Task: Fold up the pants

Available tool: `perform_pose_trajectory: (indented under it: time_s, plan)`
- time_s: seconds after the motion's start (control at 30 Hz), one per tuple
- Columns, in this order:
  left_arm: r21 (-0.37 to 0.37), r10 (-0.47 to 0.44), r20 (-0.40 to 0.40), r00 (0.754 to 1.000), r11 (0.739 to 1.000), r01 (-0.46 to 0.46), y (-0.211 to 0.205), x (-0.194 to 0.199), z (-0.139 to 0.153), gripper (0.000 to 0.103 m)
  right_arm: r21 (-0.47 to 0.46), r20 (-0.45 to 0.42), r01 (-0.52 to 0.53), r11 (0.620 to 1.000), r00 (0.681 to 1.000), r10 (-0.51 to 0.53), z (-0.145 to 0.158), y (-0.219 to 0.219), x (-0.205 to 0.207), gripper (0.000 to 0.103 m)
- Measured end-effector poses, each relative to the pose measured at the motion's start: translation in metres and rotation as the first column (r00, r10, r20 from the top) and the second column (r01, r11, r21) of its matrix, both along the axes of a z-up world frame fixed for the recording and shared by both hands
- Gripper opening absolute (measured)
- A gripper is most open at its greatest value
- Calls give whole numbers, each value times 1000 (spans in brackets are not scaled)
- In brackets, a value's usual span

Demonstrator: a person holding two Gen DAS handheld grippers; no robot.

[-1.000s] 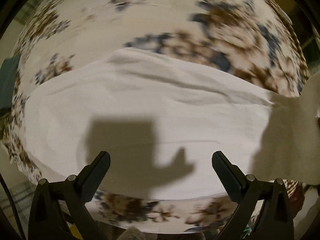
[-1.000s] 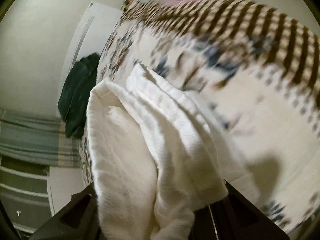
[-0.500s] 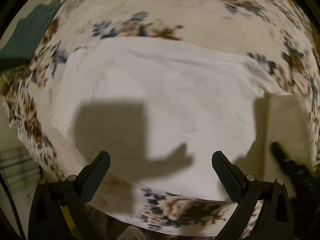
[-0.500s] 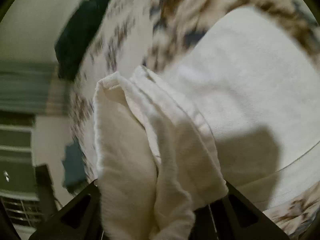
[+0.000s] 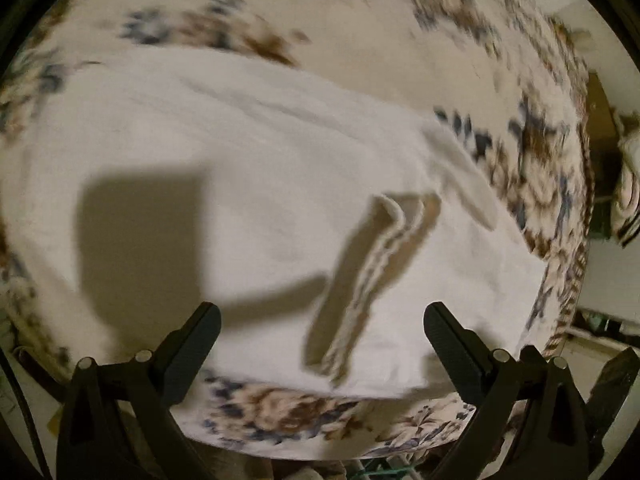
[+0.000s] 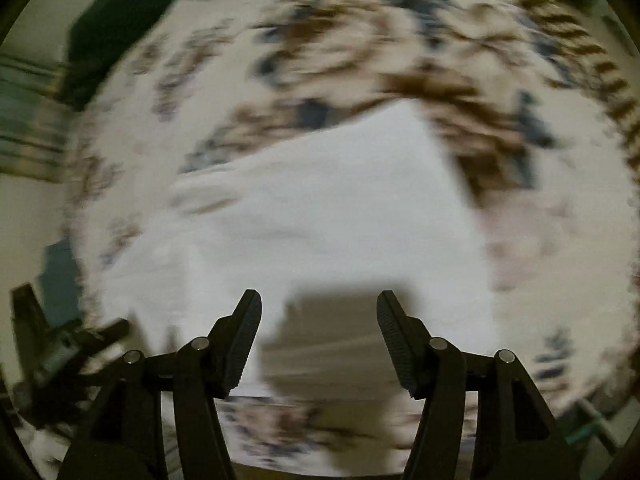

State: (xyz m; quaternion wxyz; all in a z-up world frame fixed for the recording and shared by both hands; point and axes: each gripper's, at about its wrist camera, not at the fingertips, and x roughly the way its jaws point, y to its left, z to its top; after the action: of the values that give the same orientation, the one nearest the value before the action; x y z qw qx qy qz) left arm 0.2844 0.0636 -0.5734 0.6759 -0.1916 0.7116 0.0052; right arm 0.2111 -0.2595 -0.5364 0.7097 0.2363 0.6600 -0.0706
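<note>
The white pants [image 5: 248, 168] lie folded on a floral-patterned surface [image 5: 360, 32]. A folded end with layered hems [image 5: 380, 256] lies on top of the pants at the right. My left gripper [image 5: 322, 338] is open and empty above the pants' near edge. In the right wrist view the pants [image 6: 340, 200] are a blurred white patch. My right gripper [image 6: 319, 332] is open and empty above their near part.
The floral surface ends close below both grippers [image 6: 280, 432]. A dark green cloth [image 6: 120, 20] lies at the far left edge of the surface. The left gripper [image 6: 72, 348] shows blurred at the lower left of the right wrist view.
My right gripper has let go of the pants' end, which now lies folded over the rest. The right gripper has opened and drawn back. The left gripper stayed open.
</note>
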Motion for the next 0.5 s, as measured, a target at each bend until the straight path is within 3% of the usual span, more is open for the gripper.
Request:
perform_pose_trajectory:
  time_s: [0.03,0.1,0.17,0.23,0.33,0.5]
  plan:
    - [13,-36,-23,999,999,36,-14,4,-15,102,-17,-24,11,1000,1000,-11,-5,-10,1,63]
    - [22,-99,-48,994,995,100,-36,10,-35,84,-34,-56,19,999,998,-21,-19,-31,10,63]
    - [78,-186,-15,982,979,187,-56,12,-42,31,-50,-79,-4,999,997,0,-27,-38,14,63]
    - [146,-248,48,968,960,239,-67,8,-32,13,-70,-102,-50,996,994,42,-36,-41,8,63]
    - [171,-265,90,960,954,247,-63,0,-20,9,-116,-137,-125,985,984,109,-46,-35,11,63]
    - [168,-227,47,973,962,216,-49,0,-39,11,-133,-189,-182,974,970,155,-66,-33,11,63]
